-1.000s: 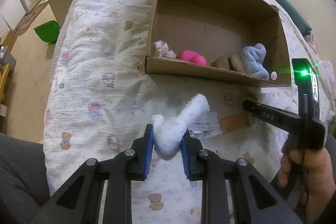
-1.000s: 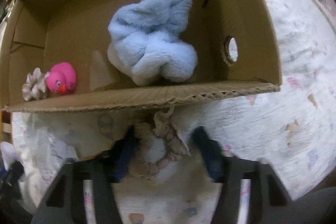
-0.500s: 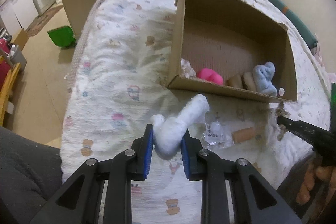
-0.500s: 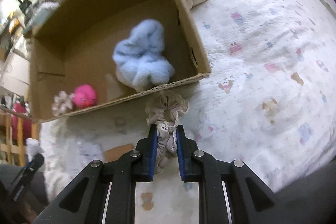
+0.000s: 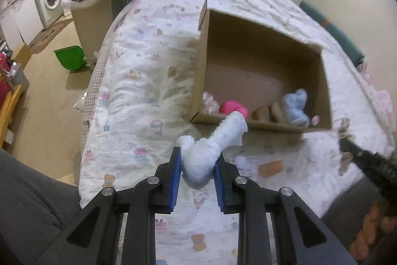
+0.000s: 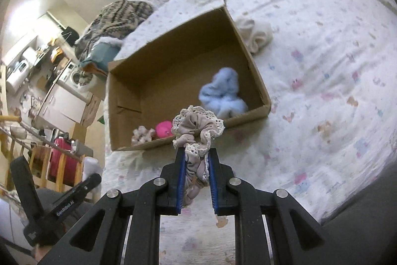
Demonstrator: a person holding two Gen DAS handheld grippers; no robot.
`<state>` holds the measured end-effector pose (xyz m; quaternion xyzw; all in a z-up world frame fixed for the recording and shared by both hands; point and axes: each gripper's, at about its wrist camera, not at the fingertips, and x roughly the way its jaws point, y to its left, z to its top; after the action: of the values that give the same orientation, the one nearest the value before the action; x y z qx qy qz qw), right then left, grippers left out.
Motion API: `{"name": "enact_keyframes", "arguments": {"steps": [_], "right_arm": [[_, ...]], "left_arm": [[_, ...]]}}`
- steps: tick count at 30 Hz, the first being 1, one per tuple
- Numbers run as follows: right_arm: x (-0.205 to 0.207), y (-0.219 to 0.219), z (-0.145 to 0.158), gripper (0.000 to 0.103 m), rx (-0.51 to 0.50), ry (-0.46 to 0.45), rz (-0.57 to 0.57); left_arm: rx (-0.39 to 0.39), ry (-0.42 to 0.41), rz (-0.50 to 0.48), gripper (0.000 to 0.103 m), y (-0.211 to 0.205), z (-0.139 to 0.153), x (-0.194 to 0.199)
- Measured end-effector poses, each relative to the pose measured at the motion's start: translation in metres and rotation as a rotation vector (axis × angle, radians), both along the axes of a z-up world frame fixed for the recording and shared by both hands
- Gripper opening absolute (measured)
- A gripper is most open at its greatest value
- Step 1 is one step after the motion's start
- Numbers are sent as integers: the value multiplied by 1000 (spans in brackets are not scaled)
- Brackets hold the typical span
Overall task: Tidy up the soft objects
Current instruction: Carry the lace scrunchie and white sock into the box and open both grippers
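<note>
My left gripper (image 5: 197, 160) is shut on a white fluffy sock (image 5: 213, 143) and holds it above the bed, in front of the open cardboard box (image 5: 325, 81). My right gripper (image 6: 197, 155) is shut on a grey lace-edged scrunchie (image 6: 197, 127), raised in front of the box (image 6: 250, 58). In the box lie a light blue fluffy cloth (image 6: 223, 93), a pink duck (image 6: 163, 128), another scrunchie (image 6: 142, 134) and beige rolls (image 5: 269, 112). The right gripper shows blurred at the right of the left wrist view (image 5: 347, 140).
The box sits on a bed with a patterned white sheet (image 5: 139, 81). A small tan item (image 5: 270, 167) lies on the sheet before the box. A cream cloth (image 6: 255, 34) lies behind it. A green bin (image 5: 69, 57) stands on the floor at the left.
Both grippers have lifted and pulled back from the box. The right gripper closed on the scrunchie and raised it off the sheet. The left keeps holding the white sock.
</note>
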<state>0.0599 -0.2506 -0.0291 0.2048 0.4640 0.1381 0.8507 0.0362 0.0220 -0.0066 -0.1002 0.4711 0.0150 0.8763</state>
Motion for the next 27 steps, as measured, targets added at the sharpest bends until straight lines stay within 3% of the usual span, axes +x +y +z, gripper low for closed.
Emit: {"name": "enact_keyframes", "arguments": {"steps": [7, 13, 22, 27], "right_arm": [[13, 5, 13, 19, 14, -38, 27], [33, 15, 21, 19, -17, -74, 58], [74, 25, 14, 19, -69, -72, 81], [84, 31, -8, 19, -95, -42, 83]], "left_arm": [[36, -82, -15, 22, 2, 44, 20], [67, -118, -52, 22, -5, 58, 48], [91, -105, -107, 22, -32, 43, 96], [55, -64, -153, 22, -44, 7, 108]]}}
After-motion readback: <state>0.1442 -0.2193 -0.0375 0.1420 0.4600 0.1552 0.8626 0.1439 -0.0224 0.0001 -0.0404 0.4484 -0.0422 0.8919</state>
